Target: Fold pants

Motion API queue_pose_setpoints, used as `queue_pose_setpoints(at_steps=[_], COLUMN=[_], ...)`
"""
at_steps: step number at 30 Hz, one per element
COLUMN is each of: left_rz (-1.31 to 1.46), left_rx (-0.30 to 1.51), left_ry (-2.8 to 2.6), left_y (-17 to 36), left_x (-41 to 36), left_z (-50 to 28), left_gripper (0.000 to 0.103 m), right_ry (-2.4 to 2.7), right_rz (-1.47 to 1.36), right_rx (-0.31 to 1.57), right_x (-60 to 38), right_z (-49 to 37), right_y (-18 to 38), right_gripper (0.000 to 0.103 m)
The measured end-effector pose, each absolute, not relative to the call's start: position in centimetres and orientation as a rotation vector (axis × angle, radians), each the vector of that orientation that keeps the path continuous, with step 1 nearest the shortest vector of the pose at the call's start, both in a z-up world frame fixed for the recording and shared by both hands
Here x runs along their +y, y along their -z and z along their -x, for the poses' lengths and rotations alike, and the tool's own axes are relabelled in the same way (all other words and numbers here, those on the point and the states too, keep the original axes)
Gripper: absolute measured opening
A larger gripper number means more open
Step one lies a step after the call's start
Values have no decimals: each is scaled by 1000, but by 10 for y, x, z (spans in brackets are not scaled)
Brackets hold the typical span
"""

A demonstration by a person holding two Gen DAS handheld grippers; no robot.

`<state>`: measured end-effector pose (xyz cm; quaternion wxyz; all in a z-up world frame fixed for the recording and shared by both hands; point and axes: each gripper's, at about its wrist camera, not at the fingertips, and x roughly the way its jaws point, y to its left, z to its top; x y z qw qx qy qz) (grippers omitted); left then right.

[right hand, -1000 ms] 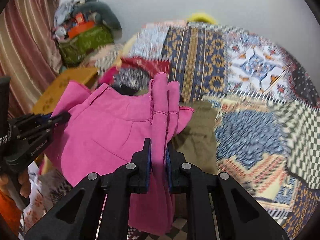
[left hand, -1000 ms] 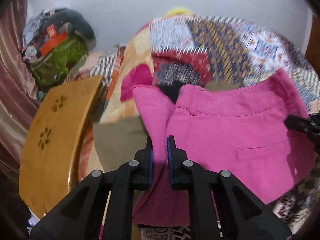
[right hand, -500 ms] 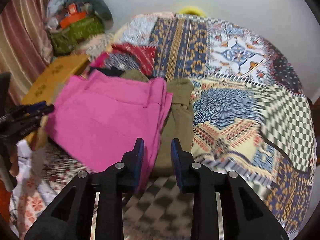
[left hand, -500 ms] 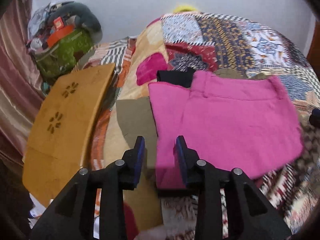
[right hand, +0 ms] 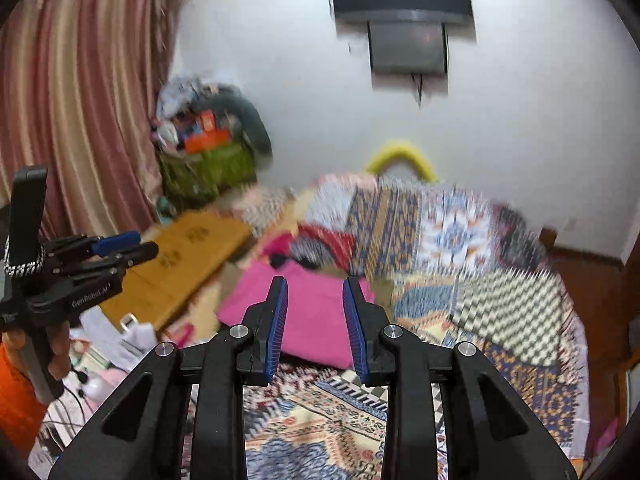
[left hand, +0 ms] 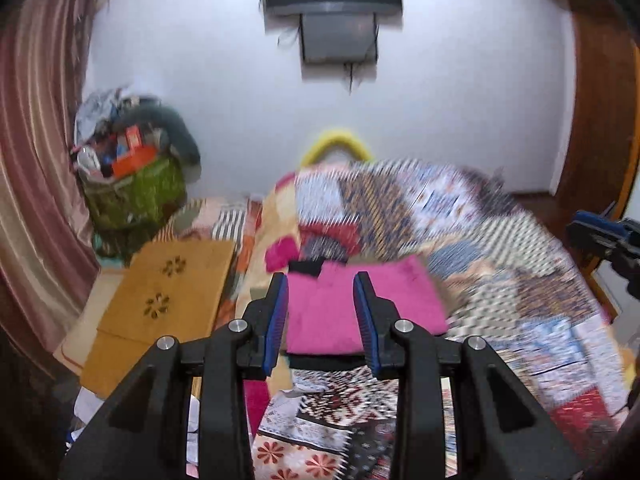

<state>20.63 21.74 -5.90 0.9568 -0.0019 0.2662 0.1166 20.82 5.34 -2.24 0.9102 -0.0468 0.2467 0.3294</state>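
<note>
Left tool (left hand: 320,316) and right tool (right hand: 314,322) both hung above the bed (left hand: 520,280), jaws apart w/ nothing between them. Beyond them the pink pants (left hand: 360,308) lay folded flat on the patchwork quilt (right hand: 500,308), a compact rectangle, long axis running approx left-right; which end is the waist can't be told. A wooden board (left hand: 160,296) lay left of the bed.

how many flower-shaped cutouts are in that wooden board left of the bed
2. Both are in the wooden board beside the patchwork bedspread: one nearer the wall, one closer to the camera. The right wrist view is too blurred to confirm more.
</note>
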Motion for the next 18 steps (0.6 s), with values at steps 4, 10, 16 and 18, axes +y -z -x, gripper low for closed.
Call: queue_pose_setpoints(at_steps=[4,10,16,18], left_rz=[13,44,31,47], left_rx=[421,326,265,250], left_ry=[-219,-173,-180,-185], left_y=[19,-4,-9,-10], left_x=[194,166,141,138], left_z=[-147,-73,-24,-13], left_gripper=[34,47,82,89], right_ry=[-718,-739,-728,-694], right_rz=[40,9,-61,-69], right_rx=[404,285,227,201], right_x=[32,10,-10,-13], right_z=[-156,-88,-47,-40], right_y=[-16,-37,-38,-37], right_gripper=[26,26,67,78])
